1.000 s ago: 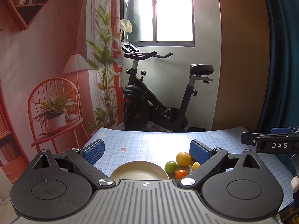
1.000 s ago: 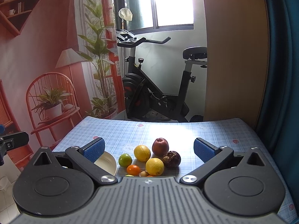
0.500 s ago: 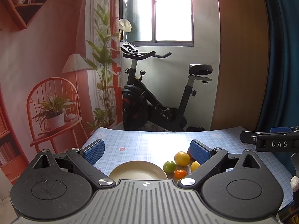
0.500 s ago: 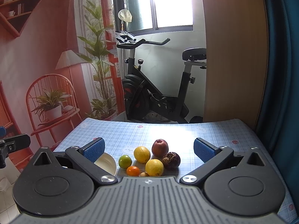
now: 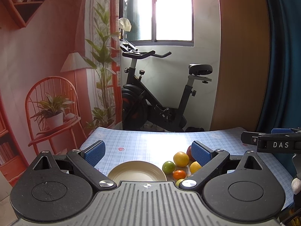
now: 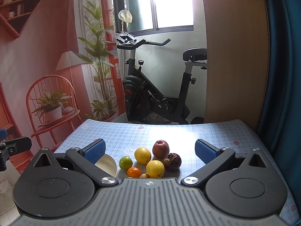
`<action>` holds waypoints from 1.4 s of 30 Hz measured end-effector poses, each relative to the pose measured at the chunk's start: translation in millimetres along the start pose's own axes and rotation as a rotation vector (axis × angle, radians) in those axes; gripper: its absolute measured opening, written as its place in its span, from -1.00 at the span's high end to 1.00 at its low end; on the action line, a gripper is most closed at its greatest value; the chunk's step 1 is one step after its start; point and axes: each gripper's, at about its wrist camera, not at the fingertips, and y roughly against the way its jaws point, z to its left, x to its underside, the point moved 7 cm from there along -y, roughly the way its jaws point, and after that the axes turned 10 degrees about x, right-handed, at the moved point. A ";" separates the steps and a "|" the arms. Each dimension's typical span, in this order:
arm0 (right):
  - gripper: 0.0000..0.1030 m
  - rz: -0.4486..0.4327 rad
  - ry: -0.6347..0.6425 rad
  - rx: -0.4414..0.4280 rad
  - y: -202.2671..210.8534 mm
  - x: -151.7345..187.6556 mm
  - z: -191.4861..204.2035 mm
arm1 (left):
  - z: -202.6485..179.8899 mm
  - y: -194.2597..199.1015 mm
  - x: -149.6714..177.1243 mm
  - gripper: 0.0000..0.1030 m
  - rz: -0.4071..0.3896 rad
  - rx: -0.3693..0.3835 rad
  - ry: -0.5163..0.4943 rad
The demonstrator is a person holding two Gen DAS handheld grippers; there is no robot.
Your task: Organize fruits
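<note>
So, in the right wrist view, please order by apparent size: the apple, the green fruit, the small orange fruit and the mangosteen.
1. Apple and mangosteen: they look about equal, and the mangosteen lies nearer the camera, so I do not rank them.
2. Green fruit.
3. Small orange fruit, though its lower edge is nearly hidden.

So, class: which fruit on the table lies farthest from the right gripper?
The red apple: it sits at the back of the cluster, behind both yellow citrus fruits and the dark mangosteen.
</note>
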 end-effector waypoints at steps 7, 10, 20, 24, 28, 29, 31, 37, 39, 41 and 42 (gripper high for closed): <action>-1.00 0.002 -0.016 -0.006 0.5 -3.0 -0.3 | 1.4 -1.6 1.3 -0.92 -0.001 -0.015 0.006; -1.00 0.007 -0.024 -0.007 -1.3 -2.9 -3.8 | 0.9 -2.4 1.7 -0.92 -0.001 -0.020 0.004; -1.00 -0.021 -0.041 -0.006 -38.8 15.7 -13.9 | 7.3 -31.3 12.6 -0.91 -0.046 -0.030 0.024; -1.00 -0.055 -0.093 -0.009 -69.6 32.6 -30.0 | 18.5 -55.4 24.3 -0.89 -0.088 0.076 0.127; -1.00 -0.018 -0.120 0.007 -98.0 55.3 -43.6 | 25.4 -80.8 41.0 -0.88 -0.091 0.091 0.185; -1.00 -0.014 -0.116 0.008 -103.3 61.6 -45.0 | 24.0 -88.3 46.0 -0.88 -0.064 0.110 0.181; -1.00 -0.007 -0.101 0.010 -113.0 73.5 -46.0 | 23.0 -100.6 55.7 -0.88 -0.026 0.143 0.192; -1.00 0.056 -0.034 -0.011 -134.8 100.9 -42.6 | 22.3 -128.2 80.7 -0.88 0.054 0.172 0.216; -1.00 0.063 -0.025 -0.028 -138.1 106.6 -40.9 | 20.6 -134.9 88.0 -0.88 0.082 0.167 0.205; -1.00 0.058 0.000 -0.043 -138.8 111.4 -35.8 | 19.7 -140.8 92.0 -0.88 0.115 0.170 0.206; -1.00 0.061 0.023 -0.048 -139.9 114.0 -31.8 | 18.7 -142.7 96.0 -0.85 0.129 0.169 0.205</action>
